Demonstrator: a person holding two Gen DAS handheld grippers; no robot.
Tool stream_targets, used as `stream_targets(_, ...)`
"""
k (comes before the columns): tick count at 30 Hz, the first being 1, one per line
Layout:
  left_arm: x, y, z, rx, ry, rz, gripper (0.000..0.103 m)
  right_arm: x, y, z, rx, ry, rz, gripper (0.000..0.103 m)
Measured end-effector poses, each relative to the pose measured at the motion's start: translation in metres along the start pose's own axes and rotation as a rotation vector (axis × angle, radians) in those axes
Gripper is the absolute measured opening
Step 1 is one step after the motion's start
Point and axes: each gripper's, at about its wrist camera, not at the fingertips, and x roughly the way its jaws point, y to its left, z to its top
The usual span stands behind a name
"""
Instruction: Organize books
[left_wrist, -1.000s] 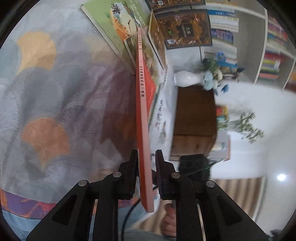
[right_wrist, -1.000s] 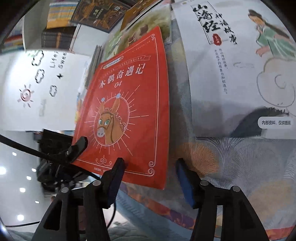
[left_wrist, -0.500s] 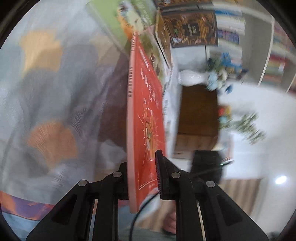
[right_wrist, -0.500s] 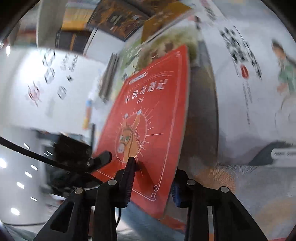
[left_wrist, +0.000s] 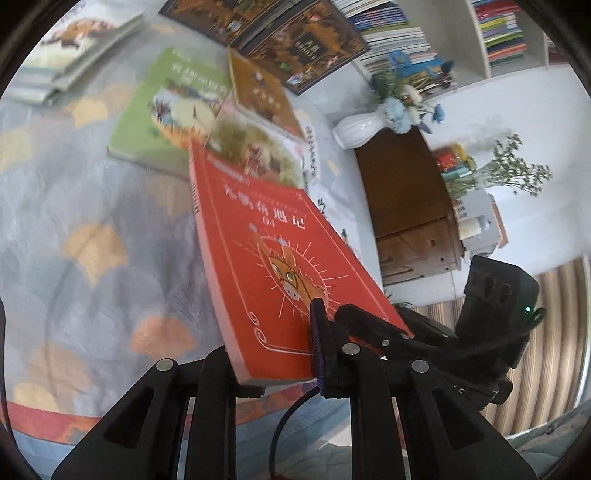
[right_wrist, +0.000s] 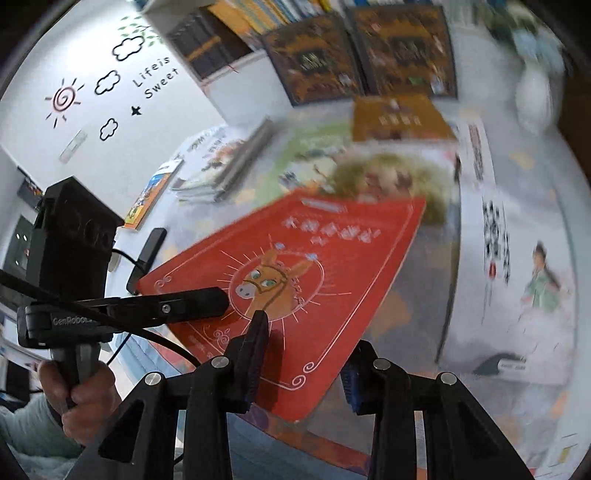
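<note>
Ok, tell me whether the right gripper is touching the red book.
Touching. The right wrist view shows the right gripper with its jaws closed on the red book's near corner, one jaw pressed on the cover.

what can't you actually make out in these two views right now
- Red book: back cover and lower edge hidden in both views, by the book itself and the left gripper.
- Right gripper: in its own view the book covers one pad, so contact there is unseen.
- Green book and white picture book: titles smeared by motion blur, right wrist view.
- Shelf books: spines too small to read, left wrist view.
</note>
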Motion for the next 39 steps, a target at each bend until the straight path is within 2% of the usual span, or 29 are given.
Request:
stream_targets(3,-0.028,0.007,0.015,0.003,-0.024,-0.030,0.015,0.004,0.028,0.022,-0.024,-0.031,0.003,0.035)
stream_targets(8,-0.079,0.028,0.050,0.032,-0.092,-0.029,0.015,0.031,0.076,0.064,-0.049,-0.077,0.042,0.035)
stream_targets(15,-0.134,0.084,0.117,0.078,-0.158,0.032,0.015,0.096,0.142,0.129,-0.082,-0.083,0.043,0.038)
stream_targets(19,-0.148,0.117,0.148,0.078,-0.172,0.054,0.015,0.138,0.163,0.162,-0.067,-0.058,0.051,0.038)
stream_targets(25,-0.151,0.164,0.192,0.046,-0.177,0.065,0.015,0.191,0.163,0.202,0.027,0.000,0.070,0.039)
stream_targets(28,-0.147,0.186,0.209,0.003,-0.177,0.043,0.015,0.210,0.156,0.217,0.087,0.030,0.095,0.041)
stream_targets(33,-0.144,0.203,0.227,-0.006,-0.187,0.034,0.015,0.237,0.138,0.228,0.222,0.071,0.165,0.042)
stream_targets(39,-0.138,0.225,0.232,-0.054,-0.156,0.074,0.019,0.264,0.128,0.230,0.276,0.123,0.155,0.042)
